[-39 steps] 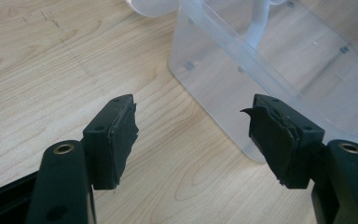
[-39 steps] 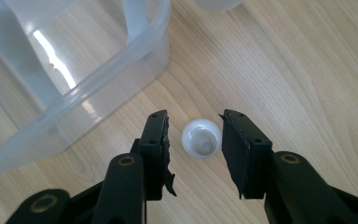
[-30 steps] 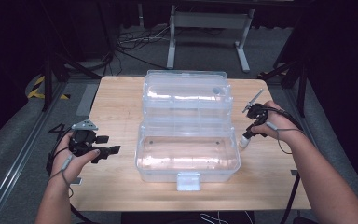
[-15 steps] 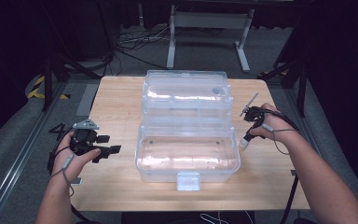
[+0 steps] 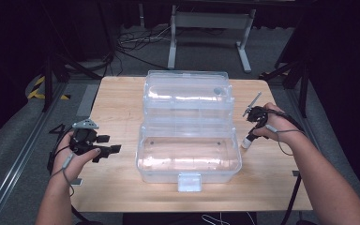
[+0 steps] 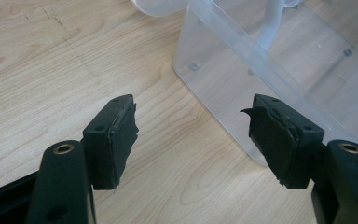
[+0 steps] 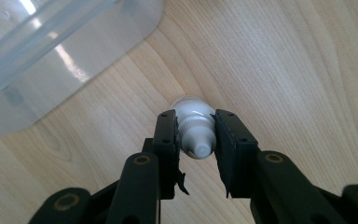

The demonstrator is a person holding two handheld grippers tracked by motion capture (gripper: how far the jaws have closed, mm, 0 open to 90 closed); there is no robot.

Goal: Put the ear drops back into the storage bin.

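Observation:
A clear plastic toolbox (image 5: 143,154) stands open in the middle of the wooden table (image 5: 117,103), its lid (image 5: 186,93) laid back. My right gripper (image 5: 249,137) is just right of the box, shut on a small white bottle (image 5: 246,143). In the right gripper view the bottle (image 7: 192,122) sits nozzle-up between the jaws of the right gripper (image 7: 195,133), its base at or just above the wood. My left gripper (image 5: 108,151) hovers left of the box, open and holding nothing. In the left gripper view the left gripper (image 6: 193,126) faces the box's near corner (image 6: 242,79).
The box's front latch (image 5: 189,182) hangs over the near side. A thin metal rod (image 5: 254,101) sticks up from the right gripper. Cables trail from both grippers. Bare wood lies on both sides of the box, and beyond the table are dark floor and a metal stand (image 5: 208,28).
The right hand with the bottle has sunk very slightly toward the table. The left hand and the box have not moved.

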